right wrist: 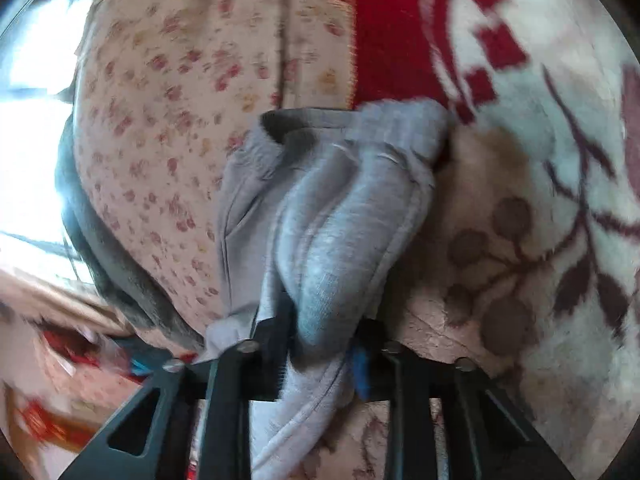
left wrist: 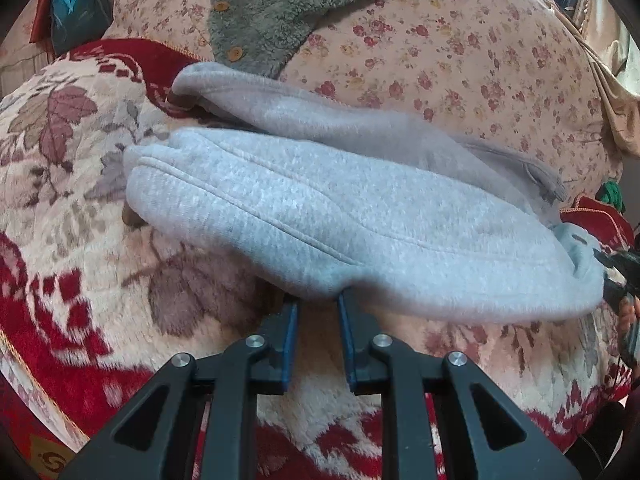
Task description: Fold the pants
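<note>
Left tool (left wrist: 318, 300) tips buried under grey pants (left wrist: 320, 216) hem. Right tool (right wrist: 320, 332) fingertips swallowed by bunched pants (right wrist: 340, 220); pad contact unseen. Right wrist view motion-blurred, lower-left clutter unreadable. Green fleece garment (left wrist: 272, 4) cut by top edge. Dark object (left wrist: 622, 276) at right edge unidentifiable.

Soft daylight, fairly bright. In the right wrist view a window (right wrist: 28, 132) glares white at nine o'clock, with heavy motion blur. Both views curve and darken at the rims.
</note>
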